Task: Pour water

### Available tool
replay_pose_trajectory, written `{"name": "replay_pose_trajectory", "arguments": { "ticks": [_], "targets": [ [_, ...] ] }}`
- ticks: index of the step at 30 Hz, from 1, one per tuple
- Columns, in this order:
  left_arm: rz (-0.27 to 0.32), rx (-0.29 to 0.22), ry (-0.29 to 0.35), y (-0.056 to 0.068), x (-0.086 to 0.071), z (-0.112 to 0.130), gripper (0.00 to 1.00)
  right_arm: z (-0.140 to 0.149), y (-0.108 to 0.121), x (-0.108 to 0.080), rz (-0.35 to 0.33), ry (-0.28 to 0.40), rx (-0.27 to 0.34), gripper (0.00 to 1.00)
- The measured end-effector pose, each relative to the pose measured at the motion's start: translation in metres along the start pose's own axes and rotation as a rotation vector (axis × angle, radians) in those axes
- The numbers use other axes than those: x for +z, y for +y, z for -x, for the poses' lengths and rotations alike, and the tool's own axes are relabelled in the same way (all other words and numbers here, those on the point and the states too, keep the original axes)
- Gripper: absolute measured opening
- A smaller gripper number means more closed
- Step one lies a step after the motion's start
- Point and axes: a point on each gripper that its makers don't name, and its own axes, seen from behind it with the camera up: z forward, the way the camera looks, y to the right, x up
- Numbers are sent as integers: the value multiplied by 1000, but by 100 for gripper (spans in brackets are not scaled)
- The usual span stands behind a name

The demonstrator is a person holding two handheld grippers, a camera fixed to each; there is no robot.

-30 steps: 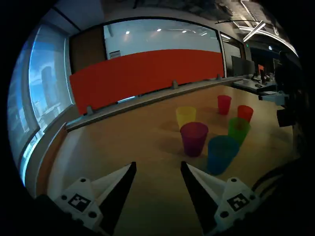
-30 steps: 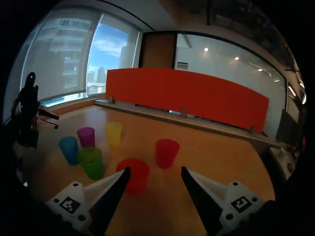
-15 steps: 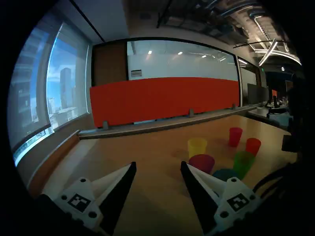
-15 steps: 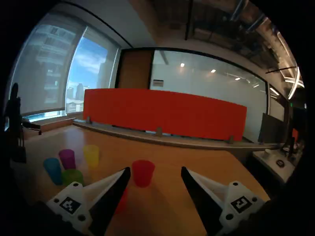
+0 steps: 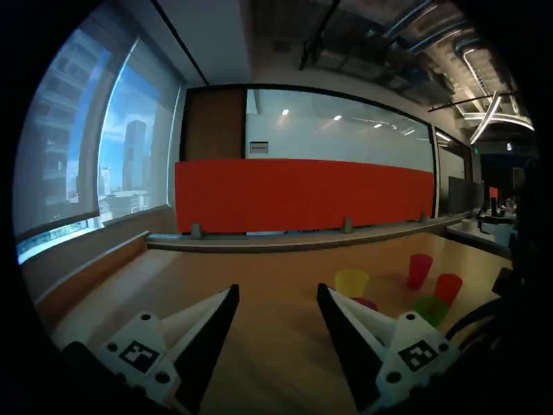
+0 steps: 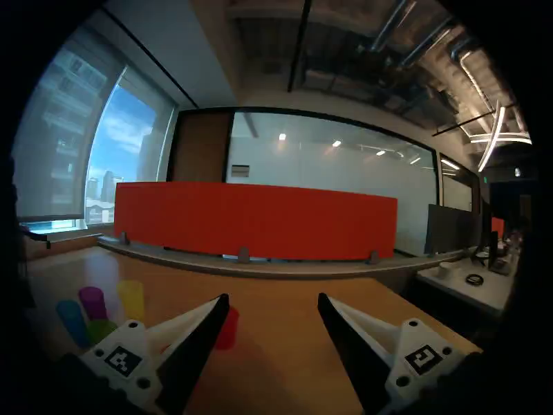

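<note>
Several coloured plastic cups stand together on a wooden table (image 5: 276,325). In the left gripper view I see a yellow cup (image 5: 351,282), a red cup (image 5: 419,269), an orange-red cup (image 5: 448,287), a green cup (image 5: 431,308) and a purple rim (image 5: 366,303) behind my right finger. My left gripper (image 5: 276,299) is open, nothing between its fingers. In the right gripper view the blue cup (image 6: 71,321), purple cup (image 6: 92,302), yellow cup (image 6: 130,297), green cup (image 6: 101,329) and a red cup (image 6: 227,326) sit low left. My right gripper (image 6: 273,304) is open and empty.
An orange-red divider panel (image 5: 304,195) runs along the table's far edge, with large windows (image 5: 69,166) to the left. Desks with monitors (image 6: 449,238) stand off to the right. Ceiling pipes and strip lights (image 6: 494,128) hang overhead.
Both grippers tilted upward, so the cups slid down toward the lower edge of each view and more ceiling shows. Both stayed open and empty.
</note>
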Motion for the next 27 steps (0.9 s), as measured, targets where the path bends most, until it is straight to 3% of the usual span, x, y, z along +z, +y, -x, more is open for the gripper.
{"name": "replay_pose_trajectory", "arguments": {
  "ticks": [12, 21, 27],
  "targets": [
    [-67, -4, 86, -5, -1, -17, 83, 1, 4, 2, 25, -5, 44, 99],
    [-88, -7, 125, -5, -4, -14, 83, -6, 15, -2, 58, -5, 47, 99],
    [-100, 2, 141, -12, -5, -6, 83, -10, 19, -8, 77, -9, 59, 99]
  ]
}}
